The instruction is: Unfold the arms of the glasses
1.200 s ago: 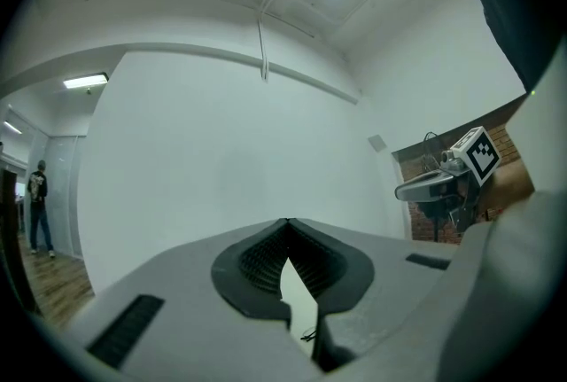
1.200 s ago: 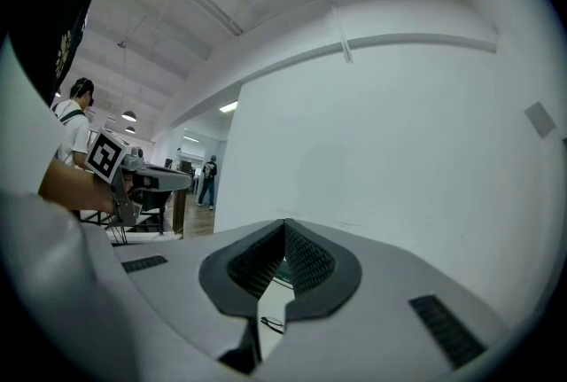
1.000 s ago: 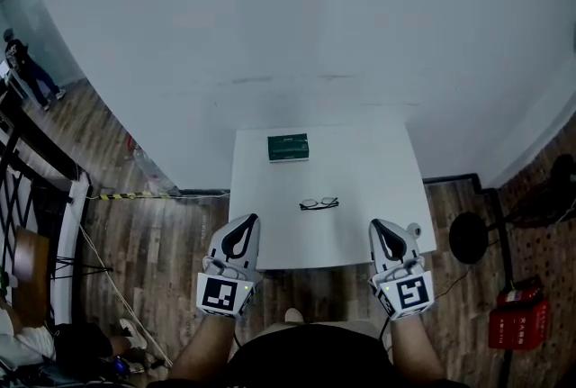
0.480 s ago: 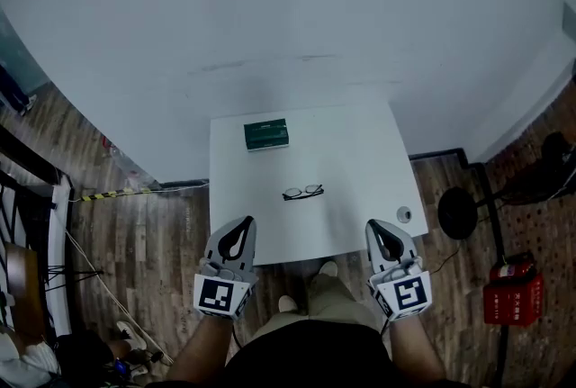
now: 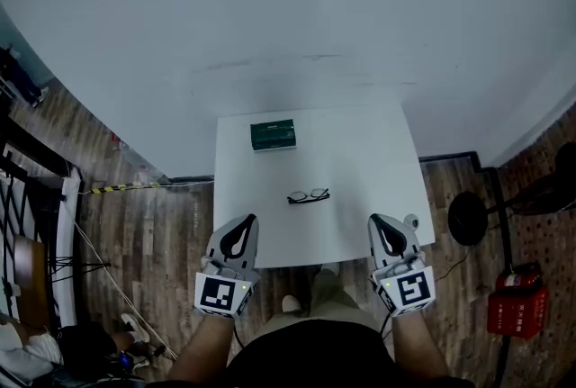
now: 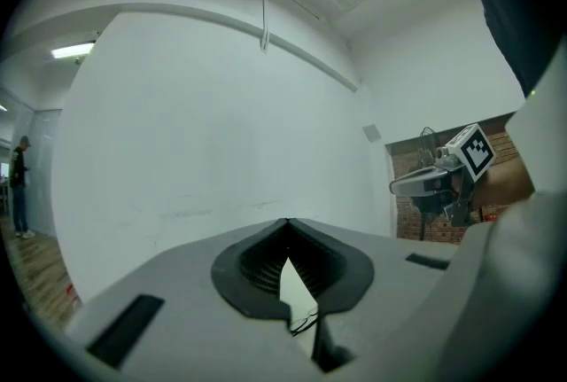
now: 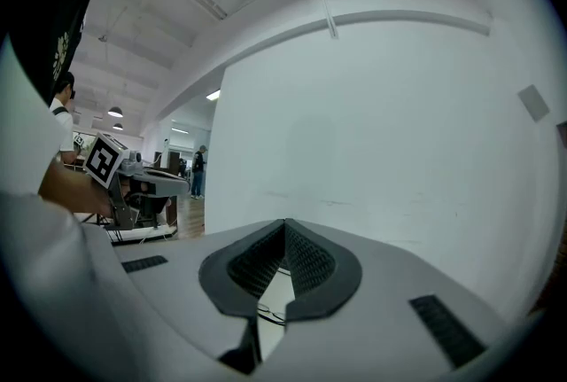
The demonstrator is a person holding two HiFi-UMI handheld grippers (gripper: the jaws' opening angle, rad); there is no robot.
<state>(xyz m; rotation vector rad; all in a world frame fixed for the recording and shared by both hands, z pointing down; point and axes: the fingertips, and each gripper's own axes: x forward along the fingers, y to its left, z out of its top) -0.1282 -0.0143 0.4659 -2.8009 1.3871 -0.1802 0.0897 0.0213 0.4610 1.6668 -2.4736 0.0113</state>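
Note:
Dark-framed glasses [image 5: 309, 195] lie folded near the middle of the white table [image 5: 378, 161]. They also show through the gap under the jaws in the left gripper view [image 6: 306, 323] and in the right gripper view [image 7: 270, 311]. My left gripper [image 5: 243, 221] hovers at the table's near edge, left of the glasses, jaws closed tip to tip [image 6: 285, 222] with nothing in them. My right gripper [image 5: 378, 222] hangs at the near edge to the right, likewise shut and empty [image 7: 284, 221]. Both are well short of the glasses.
A green box [image 5: 273, 134] sits at the table's far side by the white wall. A small round object [image 5: 412, 221] is at the table's right near corner. A black round stand [image 5: 468, 233] and a red crate [image 5: 515, 316] are on the wooden floor at the right.
The head view has swayed. Both grippers stay shut at the table's near edge, shifted only slightly. The glasses lie where they were.

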